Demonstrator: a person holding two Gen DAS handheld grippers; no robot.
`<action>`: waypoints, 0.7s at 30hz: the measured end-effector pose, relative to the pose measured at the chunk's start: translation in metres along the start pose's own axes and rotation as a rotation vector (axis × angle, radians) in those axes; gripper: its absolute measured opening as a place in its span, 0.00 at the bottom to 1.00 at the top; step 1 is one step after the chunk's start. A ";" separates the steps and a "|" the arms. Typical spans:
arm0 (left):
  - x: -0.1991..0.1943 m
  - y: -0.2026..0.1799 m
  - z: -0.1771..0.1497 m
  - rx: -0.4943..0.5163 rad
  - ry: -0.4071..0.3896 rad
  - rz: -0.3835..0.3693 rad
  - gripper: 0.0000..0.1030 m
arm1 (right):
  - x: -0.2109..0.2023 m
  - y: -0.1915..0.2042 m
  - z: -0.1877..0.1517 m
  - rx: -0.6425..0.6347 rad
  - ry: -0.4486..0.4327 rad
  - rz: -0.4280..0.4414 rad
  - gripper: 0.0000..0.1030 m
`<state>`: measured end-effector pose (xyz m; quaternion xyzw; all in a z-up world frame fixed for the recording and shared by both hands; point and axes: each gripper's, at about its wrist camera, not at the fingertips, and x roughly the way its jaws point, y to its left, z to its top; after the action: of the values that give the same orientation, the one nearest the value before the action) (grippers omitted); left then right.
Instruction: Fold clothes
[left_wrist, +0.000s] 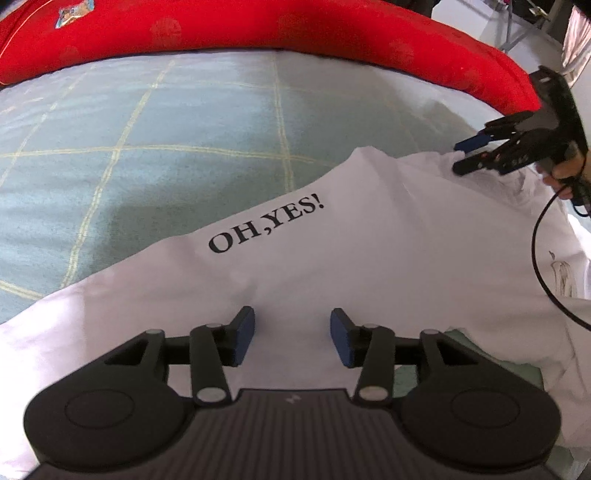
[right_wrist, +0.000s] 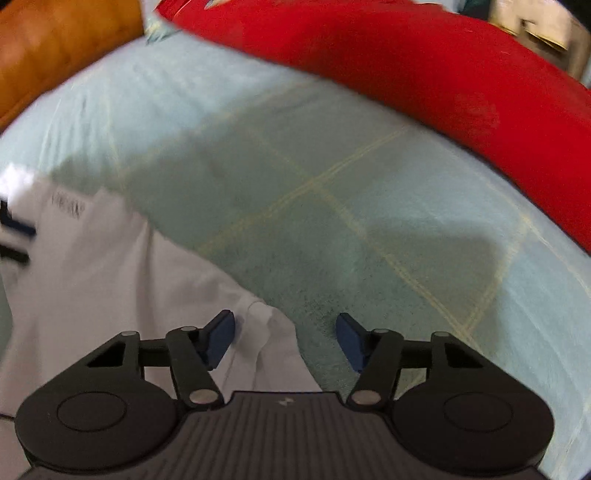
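Observation:
A white T-shirt printed "OH,YES!" in black lies spread on the bed. My left gripper hovers over its near part, open, with only flat cloth under the gap. My right gripper shows at the shirt's far right corner, its blue-padded fingers slightly apart just above the cloth. In the right wrist view, the right gripper is open. A raised fold at the edge of the shirt lies between its fingers, close to the left pad. The pads do not press on it.
A pale green bed cover with thin yellow grid lines lies under the shirt. A long red pillow bounds the far side. A brown cushion sits at the upper left. A black cable hangs from the right gripper, held by a hand.

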<state>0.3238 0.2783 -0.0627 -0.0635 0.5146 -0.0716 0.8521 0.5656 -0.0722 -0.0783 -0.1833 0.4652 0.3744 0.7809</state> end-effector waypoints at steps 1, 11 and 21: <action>-0.001 0.000 0.000 0.000 0.000 -0.004 0.49 | 0.002 0.002 -0.001 -0.024 0.005 0.000 0.59; -0.002 -0.008 0.005 0.017 0.039 0.010 0.56 | -0.002 0.023 0.012 -0.091 0.015 -0.042 0.12; -0.014 -0.001 -0.001 0.023 0.019 0.090 0.56 | -0.028 0.019 0.014 0.108 -0.062 -0.023 0.35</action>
<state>0.3158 0.2795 -0.0505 -0.0296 0.5241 -0.0398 0.8502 0.5515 -0.0631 -0.0460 -0.1346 0.4581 0.3456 0.8078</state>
